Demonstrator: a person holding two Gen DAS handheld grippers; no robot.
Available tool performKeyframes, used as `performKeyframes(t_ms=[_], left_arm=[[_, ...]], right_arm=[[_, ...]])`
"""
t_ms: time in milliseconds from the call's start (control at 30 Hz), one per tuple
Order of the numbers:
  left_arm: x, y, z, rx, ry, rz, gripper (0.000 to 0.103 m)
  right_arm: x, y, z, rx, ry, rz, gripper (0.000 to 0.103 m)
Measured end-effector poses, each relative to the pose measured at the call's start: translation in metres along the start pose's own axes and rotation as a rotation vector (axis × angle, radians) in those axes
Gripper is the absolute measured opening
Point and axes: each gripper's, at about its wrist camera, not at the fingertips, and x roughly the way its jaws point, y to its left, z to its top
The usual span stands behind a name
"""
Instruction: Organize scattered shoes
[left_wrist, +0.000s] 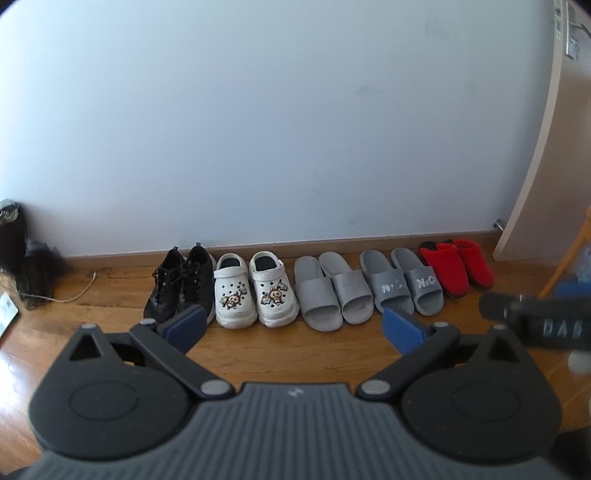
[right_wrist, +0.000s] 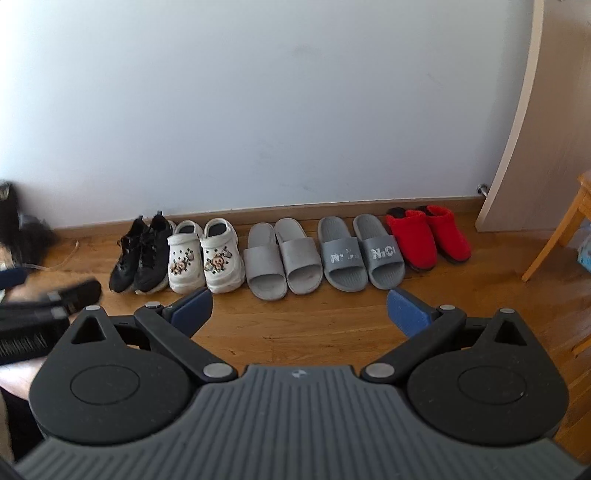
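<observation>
Left wrist: grey slides (left_wrist: 404, 282) (lettered, unclear).

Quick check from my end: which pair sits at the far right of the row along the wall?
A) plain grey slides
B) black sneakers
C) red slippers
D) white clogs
C: the red slippers end the row at the right, beside the lettered grey slides.

Five pairs toes-out along the wall — black sneakers (left_wrist: 181, 284), white clogs (left_wrist: 255, 290), two grey slide pairs (left_wrist: 332, 290), red slippers (left_wrist: 458, 266).
</observation>
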Motion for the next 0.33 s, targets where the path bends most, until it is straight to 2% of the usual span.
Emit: performKeyframes(t_ms=[333], left_arm=[[0.0007,-0.001,-0.0037,0.011,0.017,-0.027,0.103]], right_arm=[[0.0022,0.0071,0.0017,0.019,0.009,0.016,0.102]])
